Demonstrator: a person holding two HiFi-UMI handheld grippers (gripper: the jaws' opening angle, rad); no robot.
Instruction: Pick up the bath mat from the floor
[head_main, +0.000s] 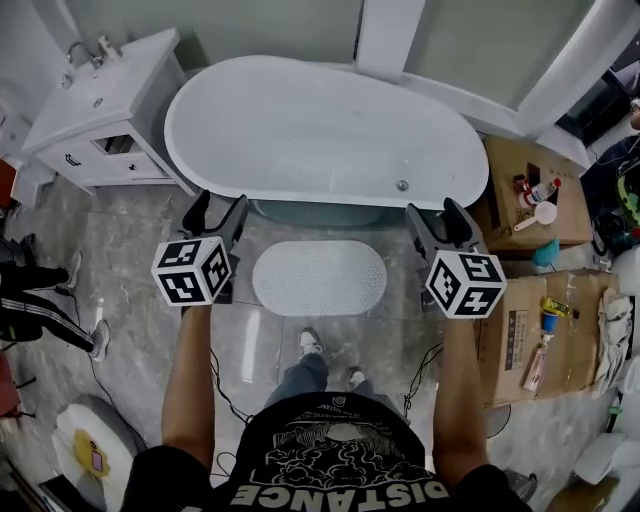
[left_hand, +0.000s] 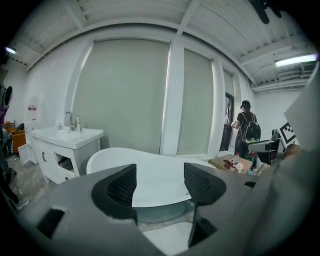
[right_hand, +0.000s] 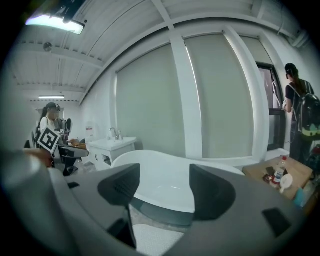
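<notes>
A white oval bath mat (head_main: 319, 277) lies flat on the grey tiled floor in front of the bathtub (head_main: 320, 130). My left gripper (head_main: 217, 214) is held up at chest height, left of the mat, jaws open and empty. My right gripper (head_main: 444, 224) hangs at the same height to the mat's right, also open with nothing between its fingers. The left gripper view shows a corner of the mat (left_hand: 167, 240) low between the open left gripper (left_hand: 159, 186), and the right gripper view shows the mat (right_hand: 152, 240) below the open right gripper (right_hand: 164, 187). Both are well above the mat.
A white vanity with sink (head_main: 105, 110) stands at the back left. Cardboard boxes (head_main: 530, 200) with bottles and small items fill the right side. A bystander's legs (head_main: 45, 300) are at the left edge. My own feet (head_main: 325, 360) stand just behind the mat. A person with a backpack (right_hand: 300, 117) stands near the boxes.
</notes>
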